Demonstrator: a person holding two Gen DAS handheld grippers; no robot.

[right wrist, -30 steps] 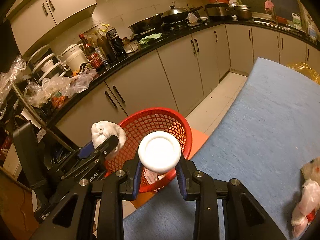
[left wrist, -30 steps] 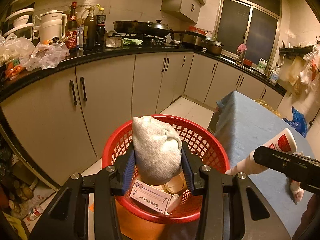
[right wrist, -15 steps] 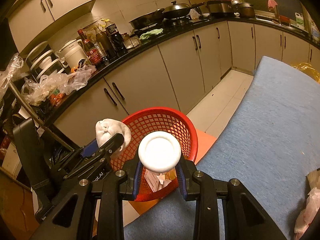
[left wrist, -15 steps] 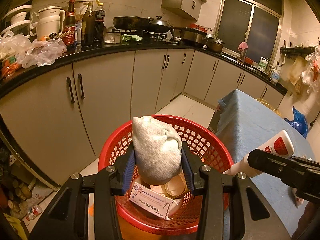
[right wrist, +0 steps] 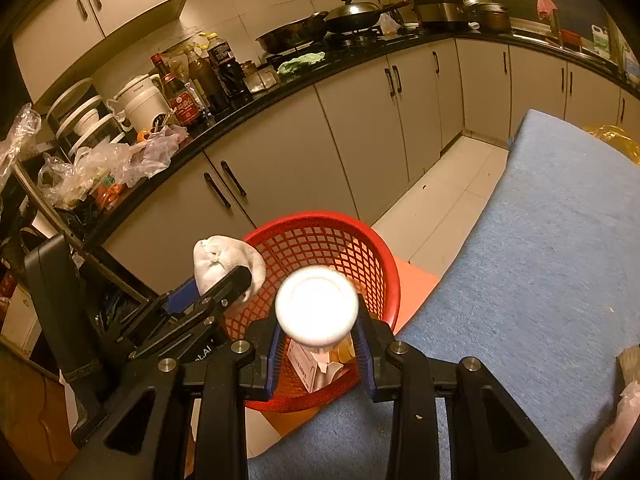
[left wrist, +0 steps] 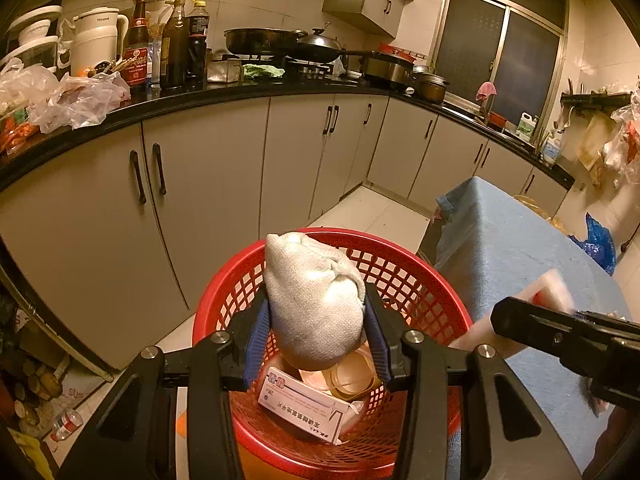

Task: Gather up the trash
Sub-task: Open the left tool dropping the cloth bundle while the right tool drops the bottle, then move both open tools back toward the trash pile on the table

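While both grippers hang over the basket, the views read as follows.

Left wrist view:
- Left gripper [left wrist: 316,336]: jaws opening, with the sock [left wrist: 314,300] between the blue pads and seemingly only just touched by them.
- Sock axis: upright, knotted end up, rounded end down toward the basket [left wrist: 444,300].
- Key relation: the sock sits straight above the basket's mouth, so a release should drop it inside.
- Basket contents: a box [left wrist: 298,404] and a tape roll [left wrist: 356,376] lie below the sock.
- Right gripper [left wrist: 520,320]: enters from the right, blurred, carrying a bottle [left wrist: 500,316].

Right wrist view:
- Right gripper [right wrist: 318,340]: jaws narrow, clamped on the bottle [right wrist: 317,306], seen end-on by its white cap.
- Bottle axis: along the fingers, pointing forward and down.
- Key relation: the bottle hangs above the near rim of the basket [right wrist: 376,248], which stands beside the table [right wrist: 540,260].
- Nearer hand: by my judgement, the left; its sock [right wrist: 224,262] is at the far left rim.
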